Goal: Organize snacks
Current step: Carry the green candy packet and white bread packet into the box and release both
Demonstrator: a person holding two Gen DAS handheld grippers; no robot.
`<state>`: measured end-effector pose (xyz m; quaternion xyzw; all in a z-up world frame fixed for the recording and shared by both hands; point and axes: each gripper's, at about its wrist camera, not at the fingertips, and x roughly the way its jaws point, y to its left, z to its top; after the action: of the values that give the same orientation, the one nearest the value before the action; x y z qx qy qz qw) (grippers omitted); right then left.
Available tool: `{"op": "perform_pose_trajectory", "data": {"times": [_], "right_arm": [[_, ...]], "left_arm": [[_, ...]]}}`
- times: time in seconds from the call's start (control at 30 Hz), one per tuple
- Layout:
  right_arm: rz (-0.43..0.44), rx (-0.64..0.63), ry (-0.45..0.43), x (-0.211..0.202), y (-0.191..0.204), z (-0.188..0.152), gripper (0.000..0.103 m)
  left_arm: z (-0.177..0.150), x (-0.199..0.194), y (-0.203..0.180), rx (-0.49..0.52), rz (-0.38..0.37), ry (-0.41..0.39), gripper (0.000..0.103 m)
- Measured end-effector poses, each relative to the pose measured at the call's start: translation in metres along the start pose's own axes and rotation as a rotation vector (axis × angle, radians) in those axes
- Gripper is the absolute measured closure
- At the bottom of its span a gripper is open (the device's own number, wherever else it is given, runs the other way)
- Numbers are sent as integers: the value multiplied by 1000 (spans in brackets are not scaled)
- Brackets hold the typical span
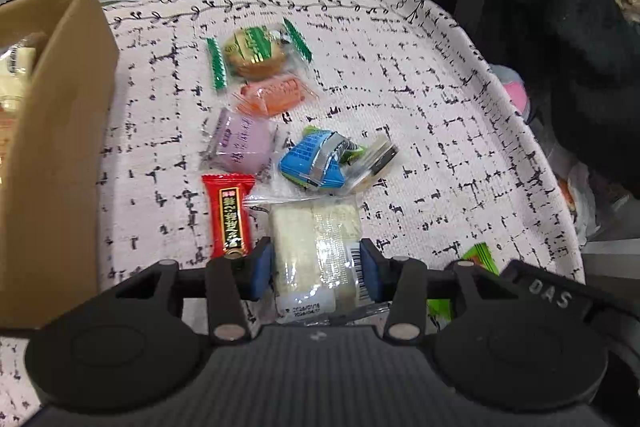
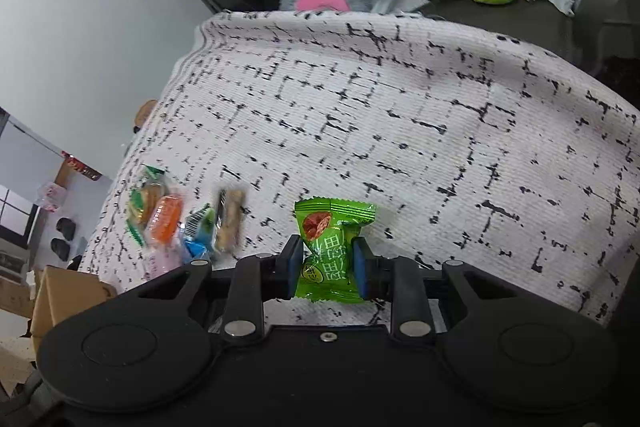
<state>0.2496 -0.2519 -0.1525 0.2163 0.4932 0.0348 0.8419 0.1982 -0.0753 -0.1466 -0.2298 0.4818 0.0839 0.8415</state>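
Gripping a clear-wrapped white snack [image 1: 314, 247], left gripper [image 1: 316, 267] has its jaws clamped on it over the cloth [image 1: 420, 107], cardboard box [image 1: 60, 147] just to its left; right gripper [image 2: 328, 263] w/ jaws pinching a green candy pack [image 2: 330, 247], other snacks lying nr the red packet [image 1: 230, 213]

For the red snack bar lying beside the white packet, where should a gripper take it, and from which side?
Grip the red snack bar across its narrow width at mid-length, coming from above. It lies flat on the cloth, long axis running away from the camera, so only its long edges offer a span. The white packet in the left gripper sits close on its right, leaving little finger room there, probably.
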Motion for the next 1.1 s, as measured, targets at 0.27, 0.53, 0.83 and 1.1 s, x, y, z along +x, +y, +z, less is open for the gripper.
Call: {"op": "perform_pose_trajectory", "data": {"times": [0.27, 0.53, 0.83, 1.1], "right_arm": [[53, -49, -24, -9, 12, 0, 77], [94, -71, -45, -29, 27, 0, 77], [150, -120, -45, -45, 62, -15, 77], [219, -173, -28, -56, 97, -30, 77]], "left_arm": [[1, -28, 2, 10, 3, -54, 59], [7, -65, 19, -9, 6, -101, 59], [18, -104, 47, -27, 53, -135, 59], [27, -131, 72, -48, 51, -162, 59]]}}
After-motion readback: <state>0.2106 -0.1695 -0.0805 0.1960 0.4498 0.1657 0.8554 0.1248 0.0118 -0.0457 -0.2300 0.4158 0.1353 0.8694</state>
